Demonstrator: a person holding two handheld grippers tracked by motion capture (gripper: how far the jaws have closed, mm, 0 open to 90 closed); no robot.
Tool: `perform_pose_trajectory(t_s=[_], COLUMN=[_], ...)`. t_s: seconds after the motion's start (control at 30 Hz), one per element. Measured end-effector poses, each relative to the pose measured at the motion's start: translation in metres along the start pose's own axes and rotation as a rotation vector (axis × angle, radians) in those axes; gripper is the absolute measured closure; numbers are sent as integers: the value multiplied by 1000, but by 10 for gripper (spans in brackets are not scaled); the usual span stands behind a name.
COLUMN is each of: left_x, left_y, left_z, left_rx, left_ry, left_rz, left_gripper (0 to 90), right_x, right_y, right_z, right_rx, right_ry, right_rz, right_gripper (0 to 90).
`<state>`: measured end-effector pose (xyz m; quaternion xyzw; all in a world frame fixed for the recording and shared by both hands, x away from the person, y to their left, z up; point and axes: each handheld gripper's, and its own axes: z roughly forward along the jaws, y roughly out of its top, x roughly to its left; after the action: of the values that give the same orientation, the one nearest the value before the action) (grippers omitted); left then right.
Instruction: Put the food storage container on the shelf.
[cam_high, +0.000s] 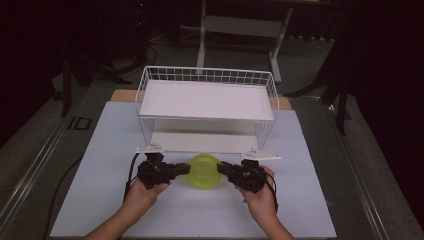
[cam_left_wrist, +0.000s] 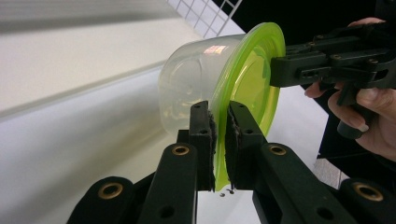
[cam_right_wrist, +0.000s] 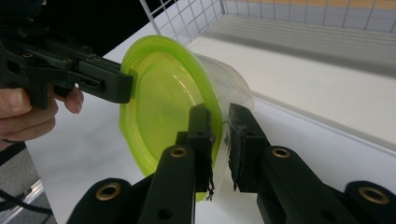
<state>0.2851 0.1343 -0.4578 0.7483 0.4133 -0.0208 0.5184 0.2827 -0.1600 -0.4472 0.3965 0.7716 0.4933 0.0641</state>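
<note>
High view, lower centre: the left gripper (cam_high: 184, 169) and right gripper (cam_high: 224, 167) each clamp opposite rim edges of the clear round plastic container with lime-green lid (cam_high: 204, 170). Best lifted level, both sides together.

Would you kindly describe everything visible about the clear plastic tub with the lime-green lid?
The clear plastic tub with the lime-green lid is round, its translucent body empty as far as can be seen, and the lid is on. It sits between the two grippers, in front of the white wire rack, above the white table. The left gripper and right gripper each pinch the lid's rim from opposite sides.
</note>
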Motion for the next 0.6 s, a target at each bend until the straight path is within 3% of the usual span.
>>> perform_pose_trajectory(t_s=[0.27,0.6], left_x=[6,22], left_y=[13,16], left_z=[7,22], left_rx=[-28,-74], left_ry=[10,-2], left_rz=[0,-32], left_gripper=[831,831], right_x=[-9,-22], right_y=[12,20], right_z=[5,17], right_rx=[-15,-17], right_ry=[-35,-82], right_rz=[2,9], right_gripper=[799,796])
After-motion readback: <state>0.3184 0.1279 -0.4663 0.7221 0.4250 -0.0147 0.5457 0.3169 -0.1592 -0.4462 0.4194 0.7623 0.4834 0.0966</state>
